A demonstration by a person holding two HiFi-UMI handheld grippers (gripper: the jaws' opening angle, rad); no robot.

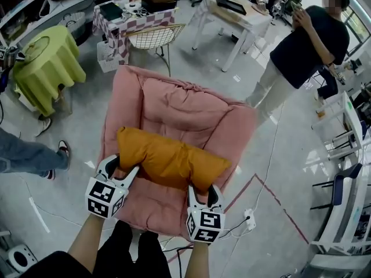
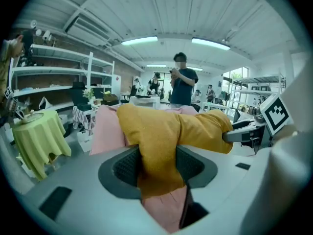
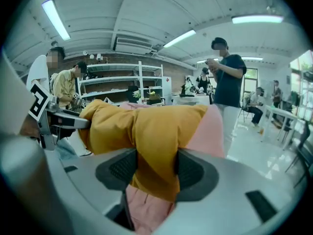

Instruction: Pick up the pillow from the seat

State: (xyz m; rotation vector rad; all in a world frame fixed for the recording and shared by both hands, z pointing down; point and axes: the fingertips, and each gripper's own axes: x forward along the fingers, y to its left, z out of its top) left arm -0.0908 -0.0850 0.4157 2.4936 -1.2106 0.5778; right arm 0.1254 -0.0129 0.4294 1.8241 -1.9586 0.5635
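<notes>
2 hand-held grippers clamp an orange pillow [image 1: 168, 158] lying across the front half of a pink seat [image 1: 174, 100] on a workshop floor. The head view shows the left gripper [image 1: 119, 168] on the pillow's left end and the right gripper [image 1: 204, 191] on its right end, near the seat's front edge. That view does not show how the jaws stand. Each gripper's own view does: both pairs of dark ribbed pads press into a bunched fold of orange fabric, with pink seat cloth showing just beneath. No view shows whether the pillow rests on the seat or hangs just clear of it. Only the head view shows the floor beyond: a wire chair [image 1: 153, 38] behind the seat, a checked table [image 1: 132, 22], a white table [image 1: 229, 17], red tape [image 1: 272, 198] and a power strip [image 1: 250, 218]. A green-draped table [image 1: 49, 59] and a standing person [image 1: 301, 45] in a dark top appear there and in the left gripper view, which alone adds the ceiling lights [image 2: 139, 40]. The right gripper view alone shows 2 more people [image 3: 66, 87] at the left, beside white shelves [image 3: 115, 80]. Each gripper view catches the other gripper's marker cube at its outer edge.
</notes>
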